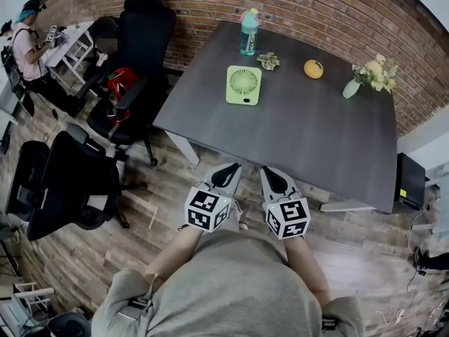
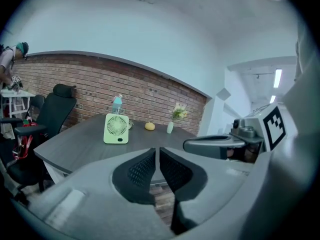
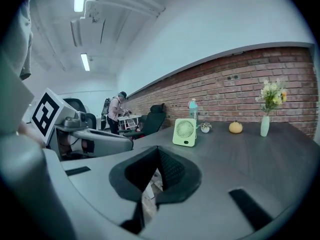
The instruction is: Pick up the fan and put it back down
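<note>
A small light-green fan (image 1: 243, 85) stands upright on the dark table (image 1: 295, 139), towards its far left part; it also shows as the fan (image 2: 116, 129) in the left gripper view and the fan (image 3: 185, 132) in the right gripper view. My left gripper (image 1: 228, 168) and right gripper (image 1: 271, 172) hang side by side in front of my chest, short of the table's near edge and well away from the fan. Both are shut with nothing between their jaws, as the left gripper (image 2: 157, 151) and the right gripper (image 3: 158, 154) show.
Behind the fan stand a teal bottle (image 1: 248, 32), a small potted plant (image 1: 268, 61), an orange fruit (image 1: 313, 69) and a vase of flowers (image 1: 370, 76). Black office chairs (image 1: 133, 55) crowd the table's left side. A person (image 1: 28, 44) stands at a far-left desk.
</note>
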The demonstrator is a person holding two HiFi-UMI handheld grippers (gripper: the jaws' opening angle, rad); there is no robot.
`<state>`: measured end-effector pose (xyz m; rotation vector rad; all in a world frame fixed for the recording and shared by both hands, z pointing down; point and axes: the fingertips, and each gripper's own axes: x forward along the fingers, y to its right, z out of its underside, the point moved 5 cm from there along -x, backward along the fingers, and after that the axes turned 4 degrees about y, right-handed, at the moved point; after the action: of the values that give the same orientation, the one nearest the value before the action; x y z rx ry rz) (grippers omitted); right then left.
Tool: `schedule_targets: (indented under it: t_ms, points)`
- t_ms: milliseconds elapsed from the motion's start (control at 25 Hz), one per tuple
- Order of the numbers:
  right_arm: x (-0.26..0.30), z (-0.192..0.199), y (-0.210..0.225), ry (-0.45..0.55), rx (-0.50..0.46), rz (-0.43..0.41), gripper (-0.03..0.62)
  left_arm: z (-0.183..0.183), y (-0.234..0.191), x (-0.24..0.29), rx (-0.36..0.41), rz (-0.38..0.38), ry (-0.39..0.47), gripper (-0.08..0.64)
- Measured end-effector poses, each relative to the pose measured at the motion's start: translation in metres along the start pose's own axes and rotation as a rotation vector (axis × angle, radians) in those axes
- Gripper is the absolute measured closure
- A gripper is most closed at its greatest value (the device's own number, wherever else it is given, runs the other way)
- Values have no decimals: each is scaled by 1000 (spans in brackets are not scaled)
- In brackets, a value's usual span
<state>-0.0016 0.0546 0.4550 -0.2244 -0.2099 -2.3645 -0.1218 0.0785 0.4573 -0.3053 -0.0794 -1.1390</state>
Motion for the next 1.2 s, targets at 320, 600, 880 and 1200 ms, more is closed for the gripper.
schedule_targets:
  t_ms: [320,600,880,1200]
  points:
    - [-33,5,-15,14,-14,4,589,10,24,-21,-2,24,10,523]
    - [-47,9,-20,20,-10,9,589,9,32,-31,-2,30,29,523]
    - [-51,11,-14,31,9,48,591,10,37,-31,6,35,28,523]
    - [-56,11,-5,50,37,76,591,14,38,-25,10,38,7,523]
